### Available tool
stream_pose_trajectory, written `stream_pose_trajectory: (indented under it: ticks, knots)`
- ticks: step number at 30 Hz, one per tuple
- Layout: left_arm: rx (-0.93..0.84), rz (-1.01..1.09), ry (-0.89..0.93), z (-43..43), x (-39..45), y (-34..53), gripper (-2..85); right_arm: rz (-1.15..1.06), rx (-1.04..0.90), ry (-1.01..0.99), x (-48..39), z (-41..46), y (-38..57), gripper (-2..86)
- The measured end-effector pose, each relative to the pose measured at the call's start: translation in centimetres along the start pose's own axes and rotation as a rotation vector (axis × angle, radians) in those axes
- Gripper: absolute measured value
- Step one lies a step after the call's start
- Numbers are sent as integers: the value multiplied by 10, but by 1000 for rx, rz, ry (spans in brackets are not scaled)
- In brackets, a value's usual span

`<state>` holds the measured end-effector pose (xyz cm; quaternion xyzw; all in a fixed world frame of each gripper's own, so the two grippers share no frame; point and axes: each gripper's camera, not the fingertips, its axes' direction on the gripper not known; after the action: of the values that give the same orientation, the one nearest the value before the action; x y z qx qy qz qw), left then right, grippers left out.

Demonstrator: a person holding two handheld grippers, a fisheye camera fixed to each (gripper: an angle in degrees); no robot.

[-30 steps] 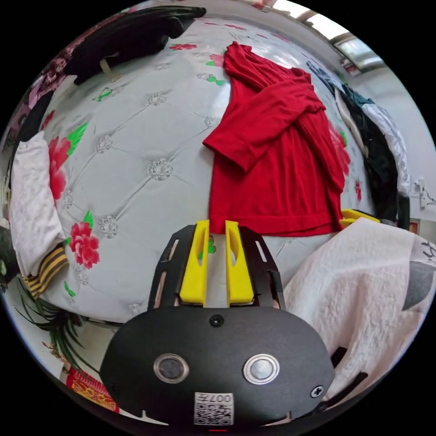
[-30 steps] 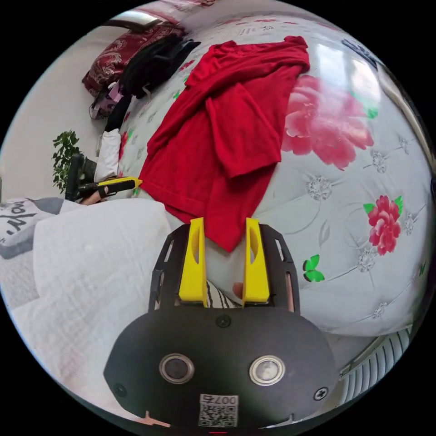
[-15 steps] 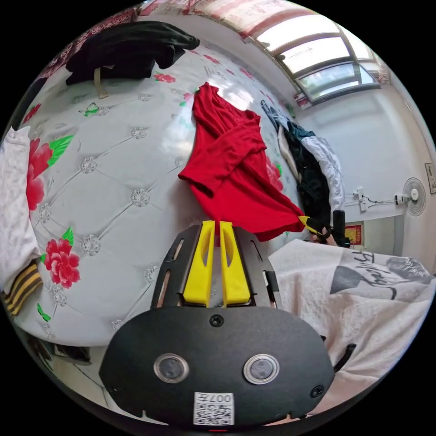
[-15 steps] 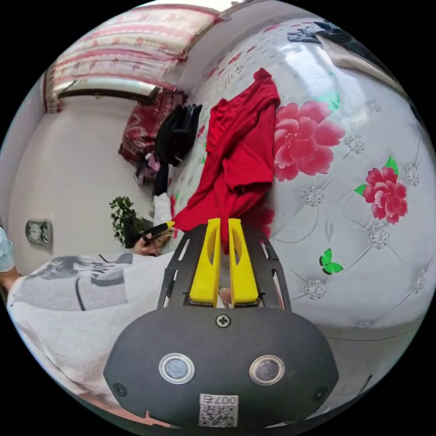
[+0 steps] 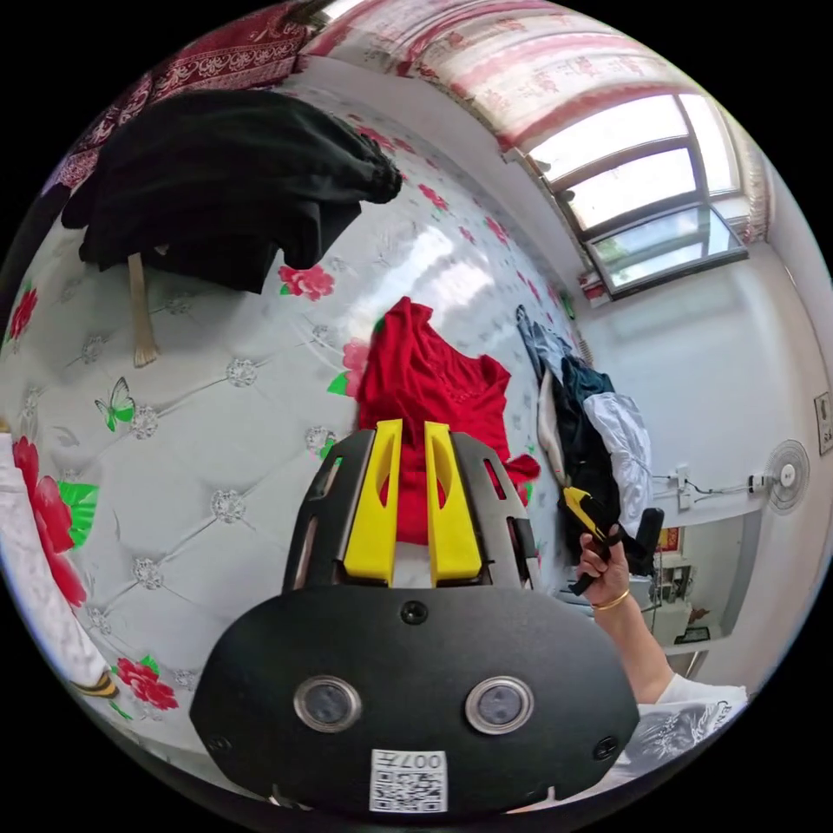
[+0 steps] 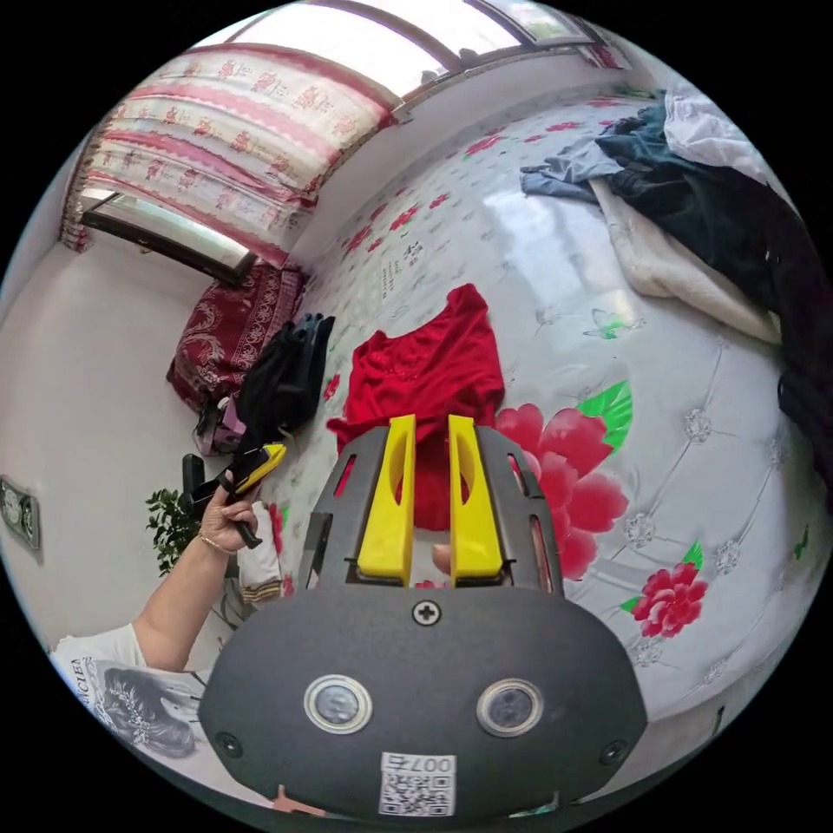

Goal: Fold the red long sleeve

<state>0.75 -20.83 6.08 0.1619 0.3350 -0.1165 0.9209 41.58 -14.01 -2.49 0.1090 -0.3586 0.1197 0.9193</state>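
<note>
The red long sleeve [image 5: 425, 382] lies bunched shorter on the flowered bed cover [image 5: 217, 416], a little beyond my left gripper [image 5: 413, 429], whose yellow jaws stand slightly apart with nothing pinched. A hand holds the right gripper [image 5: 583, 512] off to the right, away from the cloth. In the right gripper view the red long sleeve [image 6: 425, 364] rests past my right gripper [image 6: 431, 423], jaws parted and empty. At the left of that view, a hand holds the left gripper [image 6: 252, 464] clear of the garment.
A black garment pile [image 5: 234, 182] lies at the bed's far corner. Dark, white and cream clothes [image 6: 720, 200] are heaped along the other side. A potted plant [image 6: 169, 521] stands by the wall, and a wall fan [image 5: 785, 473] hangs on the far wall.
Both grippers were shut on the lifted hem half a second ago. Now their jaws have parted and the hem lies over the upper part of the garment. Both hands have drawn back.
</note>
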Motion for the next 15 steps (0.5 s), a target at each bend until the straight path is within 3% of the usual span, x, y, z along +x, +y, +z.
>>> stream_pose_trajectory:
  ticks: [10, 15]
  knots:
    - [-249, -15, -60, 74, -61, 59, 67, -75, -260, 78, 27, 78, 44, 36]
    - [-263, 37, -117, 75, -61, 54, 4, -100, -363, 121, 26, 99, 36, 10]
